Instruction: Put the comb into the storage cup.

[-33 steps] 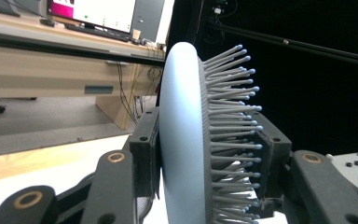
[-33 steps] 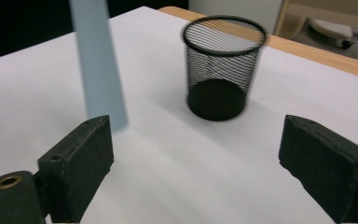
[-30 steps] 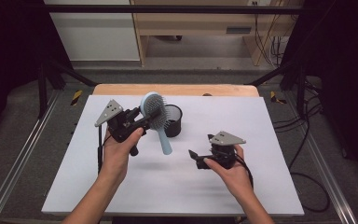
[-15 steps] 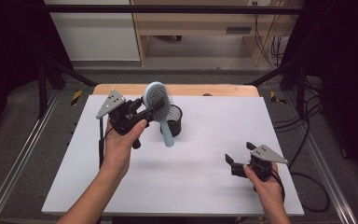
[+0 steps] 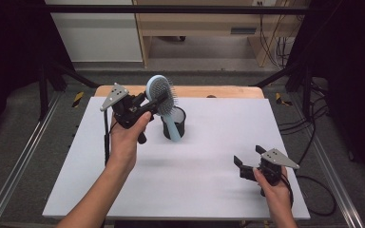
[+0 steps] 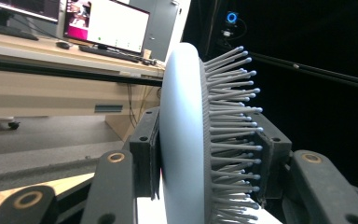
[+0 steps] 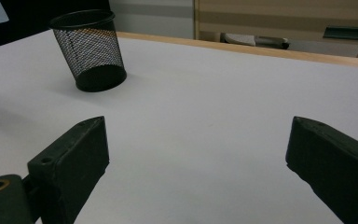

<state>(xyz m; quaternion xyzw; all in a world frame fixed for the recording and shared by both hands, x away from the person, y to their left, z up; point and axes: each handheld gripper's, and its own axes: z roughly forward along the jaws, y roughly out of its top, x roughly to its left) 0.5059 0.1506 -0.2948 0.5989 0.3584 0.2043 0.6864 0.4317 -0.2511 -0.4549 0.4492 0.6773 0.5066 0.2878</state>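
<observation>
While the largest item, the white tabletop, carries everything listed, its wooden far edge shows beyond the white sheet.

Item: left gripper, held raised in the person's left hand above the far left part of the tabletop, grey three-cornered plate on top. Jaws clamped on the head of the hairbrush, one against its smooth back, the other in among the bristles, as the left gripper view shows.

Item: right gripper, held in the person's right hand near the near right corner of the tabletop, low over the surface. Jaws spread wide with nothing between them; in the right gripper view bare white tabletop lies in the gap.

Item: hairbrush, light blue, round head with grey ball-tipped bristles. Carried head up and somewhat tilted; handle pointing down in front of the mesh cup. Whether the handle's end touches the cup cannot be told.

Item: mesh cup, black wire, round, upright. Stands on the tabletop toward the far edge, left of centre, just beside the left gripper and well apart from the right gripper.
</observation>
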